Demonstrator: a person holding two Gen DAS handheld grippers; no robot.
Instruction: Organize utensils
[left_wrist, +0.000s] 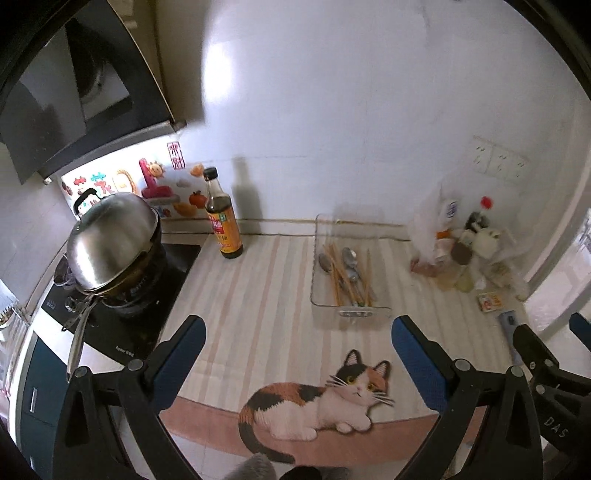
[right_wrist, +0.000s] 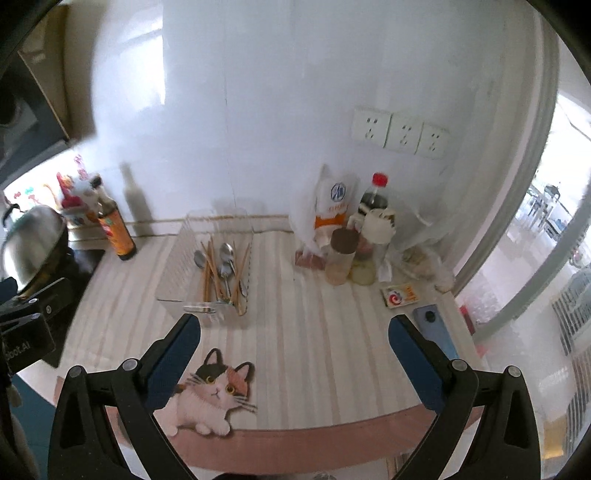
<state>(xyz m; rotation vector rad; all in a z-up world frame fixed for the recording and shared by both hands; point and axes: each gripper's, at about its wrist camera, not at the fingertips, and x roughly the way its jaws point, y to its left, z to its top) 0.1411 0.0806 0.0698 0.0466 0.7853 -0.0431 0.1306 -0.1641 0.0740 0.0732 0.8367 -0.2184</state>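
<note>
**Trainee:** Why do the utensils lie as they do?

**Operator:** I read the clear rectangular plastic tray (left_wrist: 318, 258) as the landmark. Inside it, the wooden chopsticks (left_wrist: 338, 275) and the metal spoons (left_wrist: 350, 264) lie mixed together, crossing one another at slight angles, handles mostly toward me. That jumble is, in my judgement, the work still to be sorted. The tray sits on the striped cloth mat with a calico cat motif (left_wrist: 258, 295), which probably keeps it from sliding.

**Trainee:** And what surrounds the tray?

**Operator:** Left of the tray stands a dark glass sauce bottle with an orange label (left_wrist: 222, 221); further left, a steel pot with a domed lid (left_wrist: 110, 243) rests on the black stove. Right of the tray, a cluster of jars and plastic-wrapped condiments (right_wrist: 354, 243) crowds the corner, well apart from the utensils.

**Trainee:** How do I see the grippers posed?

**Operator:** My left gripper (left_wrist: 295, 332) hovers on the near side of the tray, fingers spread wide, holding nothing. My right gripper (right_wrist: 295, 328) hangs likewise, just near-right of the tray, jaws parted and empty. Both point forward and downward at the counter, neither touching anything.
</note>
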